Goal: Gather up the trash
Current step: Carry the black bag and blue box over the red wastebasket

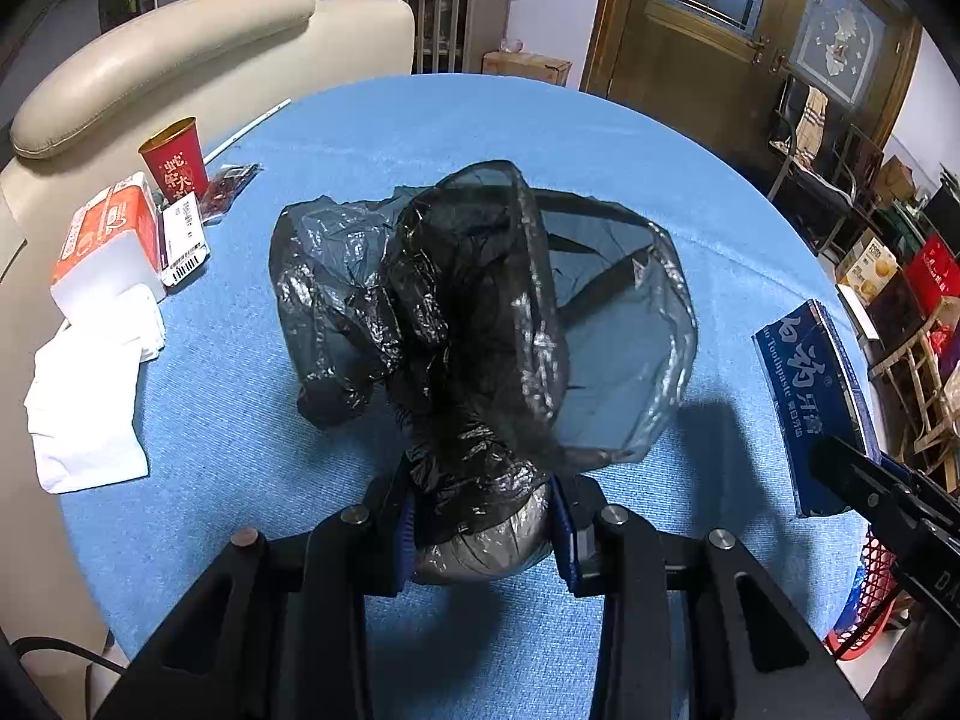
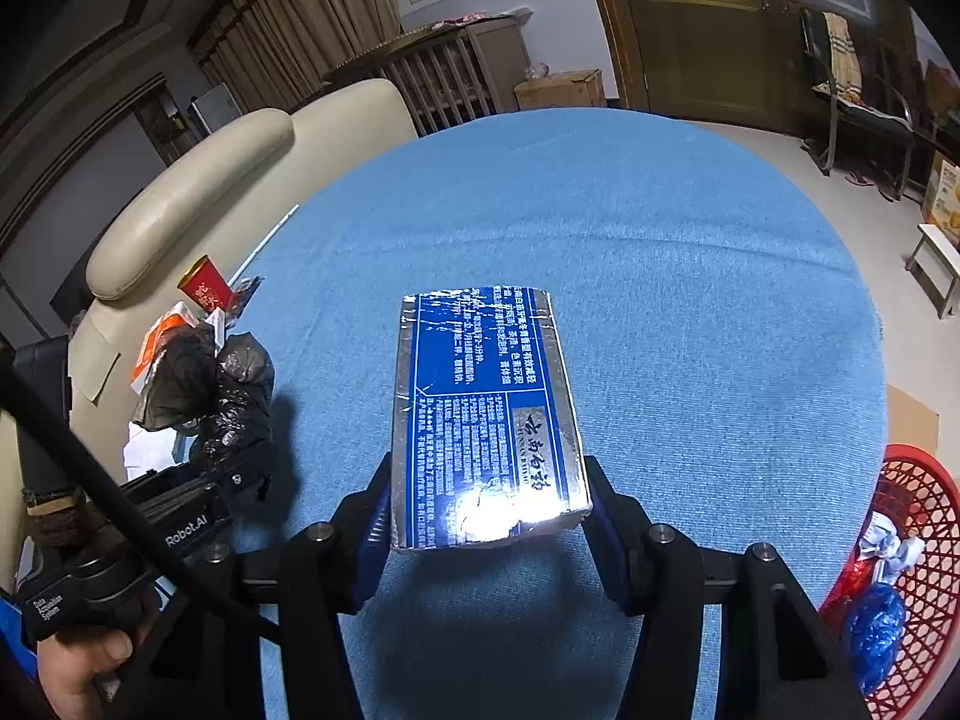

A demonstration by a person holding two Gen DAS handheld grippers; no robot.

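Midway — left claw clenched on black bag, right claw on toothpaste box; cup and tissues left on table, red basket part-filled.

bag: thin glossy crinkled plastic | box: shiny foil card | tablecloth: matt woven cloth

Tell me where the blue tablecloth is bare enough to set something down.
Bare blue tablecloth stretches from beyond the held blue toothpaste box to the far and right edges. Crowded: the left edge by the cream sofa, with red paper cup, orange tissue pack and white napkins.
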